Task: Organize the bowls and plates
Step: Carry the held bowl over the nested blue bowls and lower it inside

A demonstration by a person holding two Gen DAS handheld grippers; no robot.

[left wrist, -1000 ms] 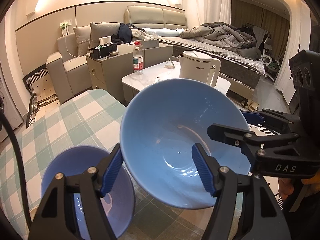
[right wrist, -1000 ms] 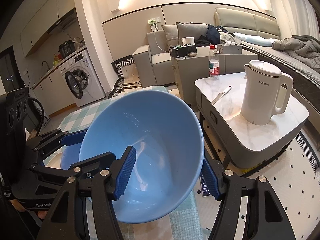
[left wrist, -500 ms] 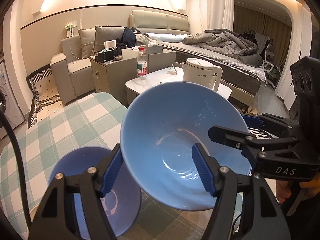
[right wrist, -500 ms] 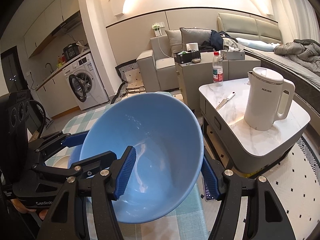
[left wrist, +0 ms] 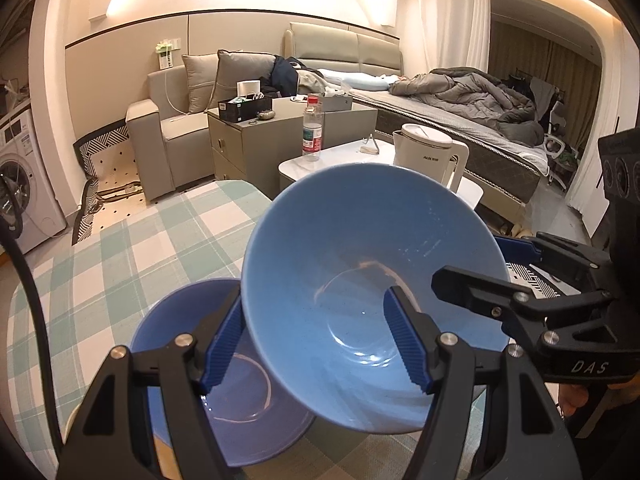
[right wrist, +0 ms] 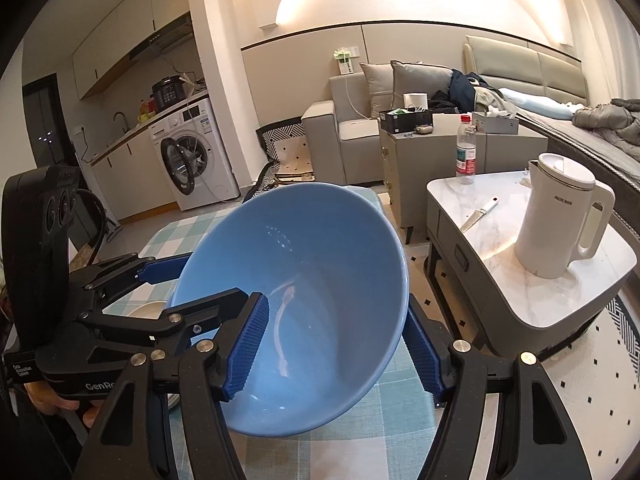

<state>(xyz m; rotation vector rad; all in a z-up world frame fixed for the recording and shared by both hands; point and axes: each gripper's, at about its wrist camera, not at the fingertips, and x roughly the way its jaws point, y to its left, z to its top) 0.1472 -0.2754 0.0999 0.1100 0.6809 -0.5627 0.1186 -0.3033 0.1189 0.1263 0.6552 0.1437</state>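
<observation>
A light blue bowl (left wrist: 360, 264) is held tilted in the air above the checked table by both grippers. My left gripper (left wrist: 316, 344) is shut on its near rim, one pad inside and one outside. My right gripper (right wrist: 336, 344) is shut on the opposite rim of the same bowl (right wrist: 304, 280). Below it a darker blue bowl (left wrist: 224, 368) sits on the table, partly hidden by the held bowl and my left fingers. In the right wrist view a pale plate edge (right wrist: 146, 310) shows under the left gripper's fingers.
The green-and-white checked tablecloth (left wrist: 132, 264) covers the table. Beyond its far edge stand a marble coffee table (right wrist: 532, 280) with a white kettle (right wrist: 560, 228), a knife (right wrist: 478, 214) and a water bottle (right wrist: 466, 152); a sofa, cabinet and bed lie behind.
Both grippers have lifted and tilted up with the light blue bowl, so more of the room shows. The darker bowl below has stayed on the table.
</observation>
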